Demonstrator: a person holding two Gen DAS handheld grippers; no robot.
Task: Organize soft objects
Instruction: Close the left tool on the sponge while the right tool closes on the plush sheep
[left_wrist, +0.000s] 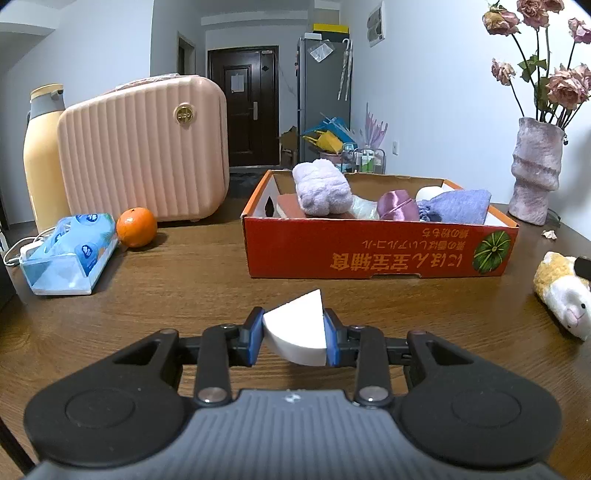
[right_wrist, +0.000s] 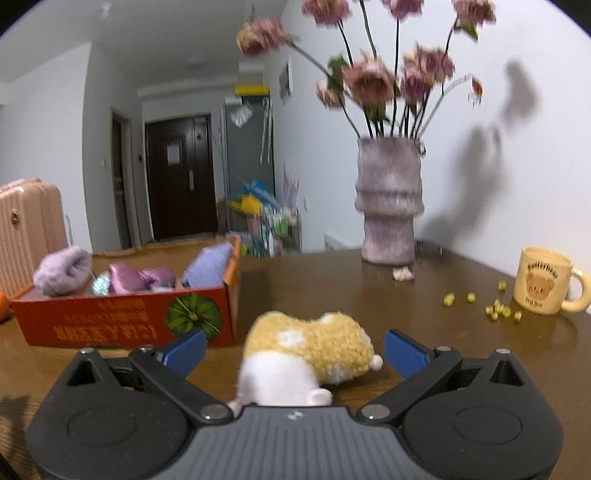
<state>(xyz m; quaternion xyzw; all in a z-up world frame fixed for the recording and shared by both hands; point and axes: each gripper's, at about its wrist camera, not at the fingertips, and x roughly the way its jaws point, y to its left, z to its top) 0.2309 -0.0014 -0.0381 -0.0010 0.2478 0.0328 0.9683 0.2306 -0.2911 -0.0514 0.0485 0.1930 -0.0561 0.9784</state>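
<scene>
My left gripper (left_wrist: 294, 334) is shut on a white wedge-shaped sponge (left_wrist: 295, 334), held just above the brown table in front of the red cardboard box (left_wrist: 376, 251). The box holds several soft things, among them a lilac fluffy towel (left_wrist: 321, 188), a purple satin pouch (left_wrist: 397, 205) and a blue cloth bag (left_wrist: 458, 206). My right gripper (right_wrist: 295, 350) is open, its blue fingers (right_wrist: 404, 352) on either side of a yellow and white plush hamster (right_wrist: 310, 354) lying on the table. The plush also shows at the right edge of the left wrist view (left_wrist: 565, 291).
A pink ribbed case (left_wrist: 144, 147), a yellow bottle (left_wrist: 42, 155), an orange (left_wrist: 136, 227) and a blue tissue pack (left_wrist: 70, 251) stand at the left. A vase of dried roses (right_wrist: 389, 206), a yellow mug (right_wrist: 545, 280) and scattered yellow bits (right_wrist: 495, 308) are at the right.
</scene>
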